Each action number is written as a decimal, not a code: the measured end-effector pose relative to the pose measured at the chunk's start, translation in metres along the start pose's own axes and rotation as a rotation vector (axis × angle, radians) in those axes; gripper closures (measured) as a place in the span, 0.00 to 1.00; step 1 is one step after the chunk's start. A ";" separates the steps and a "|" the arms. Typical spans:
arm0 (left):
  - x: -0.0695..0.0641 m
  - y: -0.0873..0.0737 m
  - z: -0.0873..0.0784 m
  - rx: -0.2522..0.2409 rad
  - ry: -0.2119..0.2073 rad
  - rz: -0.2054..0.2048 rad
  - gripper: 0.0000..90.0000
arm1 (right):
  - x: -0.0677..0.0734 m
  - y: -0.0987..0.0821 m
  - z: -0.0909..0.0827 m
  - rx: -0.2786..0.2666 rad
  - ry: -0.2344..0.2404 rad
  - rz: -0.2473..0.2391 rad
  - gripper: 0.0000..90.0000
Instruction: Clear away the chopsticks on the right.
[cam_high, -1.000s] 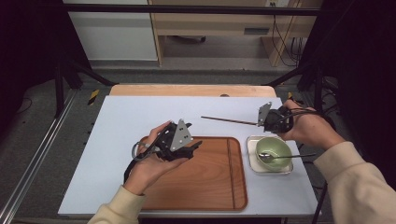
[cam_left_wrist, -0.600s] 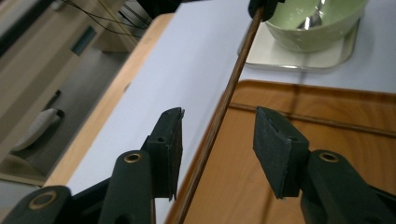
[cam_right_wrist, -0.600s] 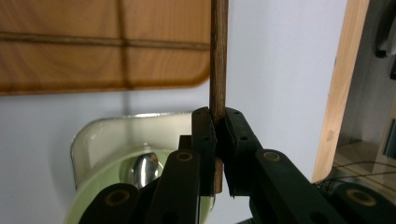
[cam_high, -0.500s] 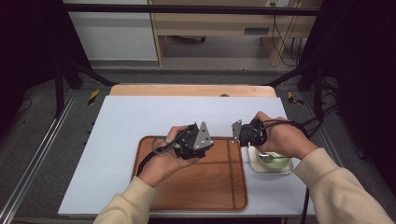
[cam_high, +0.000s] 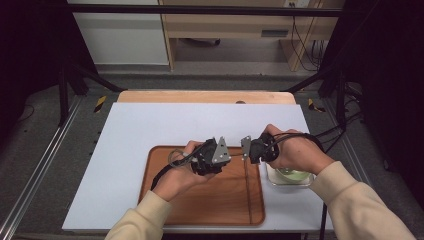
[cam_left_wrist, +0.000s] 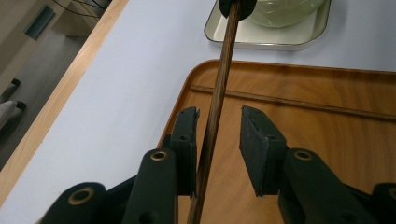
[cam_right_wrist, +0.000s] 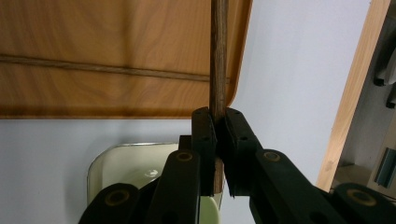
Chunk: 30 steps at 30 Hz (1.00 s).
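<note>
My right gripper (cam_right_wrist: 217, 114) is shut on one end of a dark wooden chopstick (cam_right_wrist: 218, 56) and holds it over the wooden tray (cam_right_wrist: 93, 28). The stick runs on between the pads of my left gripper (cam_left_wrist: 217, 112), close to the left pad with a gap at the right one. Those jaws have just been closing around the chopstick (cam_left_wrist: 219, 79). A second chopstick (cam_left_wrist: 303, 103) lies flat on the tray (cam_left_wrist: 303, 158). From above, the left gripper (cam_high: 212, 157) and right gripper (cam_high: 252, 149) meet over the tray's far right part.
A small white enamel tray (cam_left_wrist: 261, 43) with a pale green bowl (cam_left_wrist: 285, 7) sits just right of the wooden tray, under my right hand (cam_high: 295, 152). A white mat (cam_high: 150, 125) covers the table, with a bare wooden strip (cam_high: 200, 96) along the far edge.
Both hands have come together over the tray: the right one moved left and nearer with the chopstick, the left one moved right. The bowl now lies partly under the right hand.
</note>
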<state>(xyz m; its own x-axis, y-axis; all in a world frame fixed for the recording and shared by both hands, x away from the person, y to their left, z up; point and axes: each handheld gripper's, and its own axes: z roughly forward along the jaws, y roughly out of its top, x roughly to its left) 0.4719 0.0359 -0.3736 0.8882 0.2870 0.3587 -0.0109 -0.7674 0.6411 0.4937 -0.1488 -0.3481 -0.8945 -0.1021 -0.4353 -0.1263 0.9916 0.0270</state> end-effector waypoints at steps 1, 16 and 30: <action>0.000 0.000 0.000 0.005 -0.002 0.005 0.76 | 0.000 0.001 0.001 0.002 -0.002 -0.015 0.94; -0.004 -0.005 0.009 0.000 -0.045 -0.022 0.90 | 0.008 0.006 0.001 -0.034 0.012 -0.023 0.93; -0.007 -0.020 0.008 -0.035 -0.055 -0.090 0.94 | 0.001 -0.011 -0.007 -0.156 -0.127 0.175 0.26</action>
<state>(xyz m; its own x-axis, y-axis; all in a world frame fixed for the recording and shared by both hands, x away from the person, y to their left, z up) 0.4691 0.0443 -0.3941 0.9100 0.3214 0.2618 0.0547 -0.7192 0.6927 0.4915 -0.1603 -0.3425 -0.8489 0.0900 -0.5208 -0.0482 0.9681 0.2458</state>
